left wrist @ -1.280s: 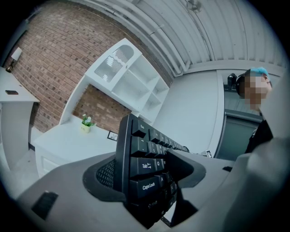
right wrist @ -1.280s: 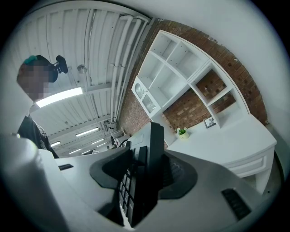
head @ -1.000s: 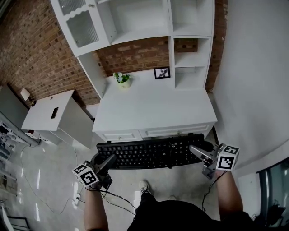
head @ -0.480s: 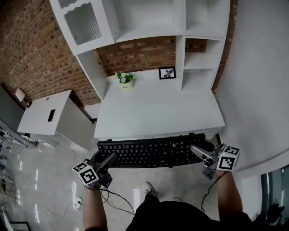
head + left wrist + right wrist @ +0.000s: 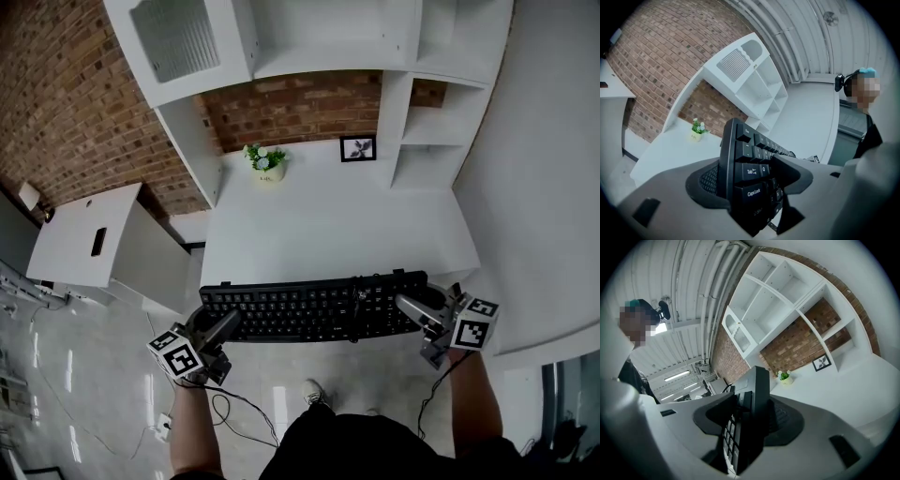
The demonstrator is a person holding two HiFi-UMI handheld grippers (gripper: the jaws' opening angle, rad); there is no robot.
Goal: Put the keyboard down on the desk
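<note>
Gripped the keyboard (image 5: 314, 307) at both ends: Caps Lock end pinched in the left gripper (image 5: 219, 328), number-pad end in the right gripper (image 5: 413, 310). Held it level at the front edge of the desk (image 5: 319, 234), seemingly just above rather than resting. Judged mid-lowering. Called next for an even descent onto the desk, short of the plant (image 5: 265, 161) and picture frame (image 5: 358, 148), then release.
</note>
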